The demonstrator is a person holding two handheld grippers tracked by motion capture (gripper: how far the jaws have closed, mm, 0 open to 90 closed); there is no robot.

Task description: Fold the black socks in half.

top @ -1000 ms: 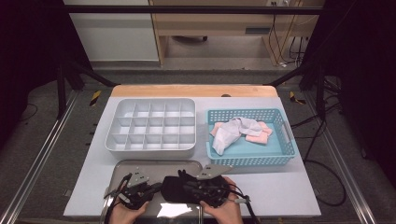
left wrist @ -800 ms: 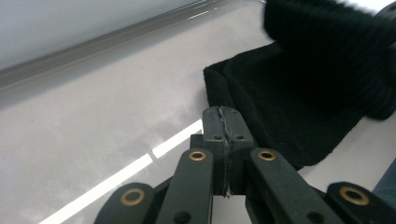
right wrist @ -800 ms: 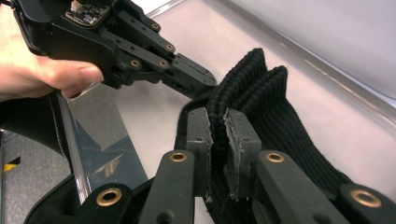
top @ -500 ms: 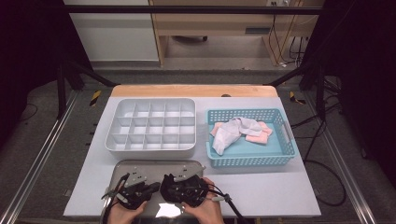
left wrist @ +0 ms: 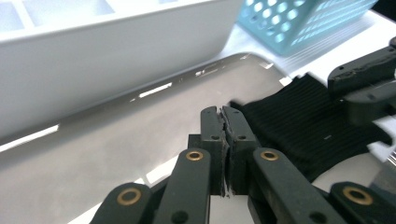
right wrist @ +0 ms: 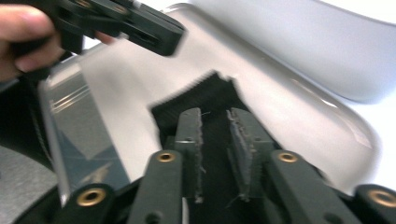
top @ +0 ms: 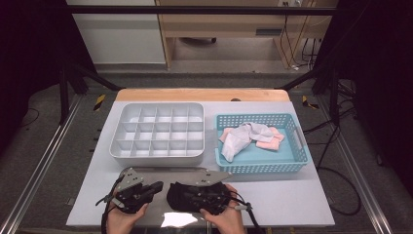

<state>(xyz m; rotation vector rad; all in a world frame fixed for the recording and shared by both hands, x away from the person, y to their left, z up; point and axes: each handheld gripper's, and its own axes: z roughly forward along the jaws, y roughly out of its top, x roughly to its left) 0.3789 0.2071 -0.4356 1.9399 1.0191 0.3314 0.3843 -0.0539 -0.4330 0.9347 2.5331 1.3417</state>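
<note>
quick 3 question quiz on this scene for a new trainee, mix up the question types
1. True or false: the left gripper has its jaws pressed together with nothing between them.
2. Multiple choice: the black ribbed cloth lies on A) the blue basket B) the grey tray C) the white divided box.
3. Fill in: in the right gripper view, the right gripper has its jaws ____ over the black cloth.

Key: 1 true; 2 B; 3 apart.

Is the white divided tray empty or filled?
Empty: in the high view every compartment of the white divided tray shows bare white floor.
</note>
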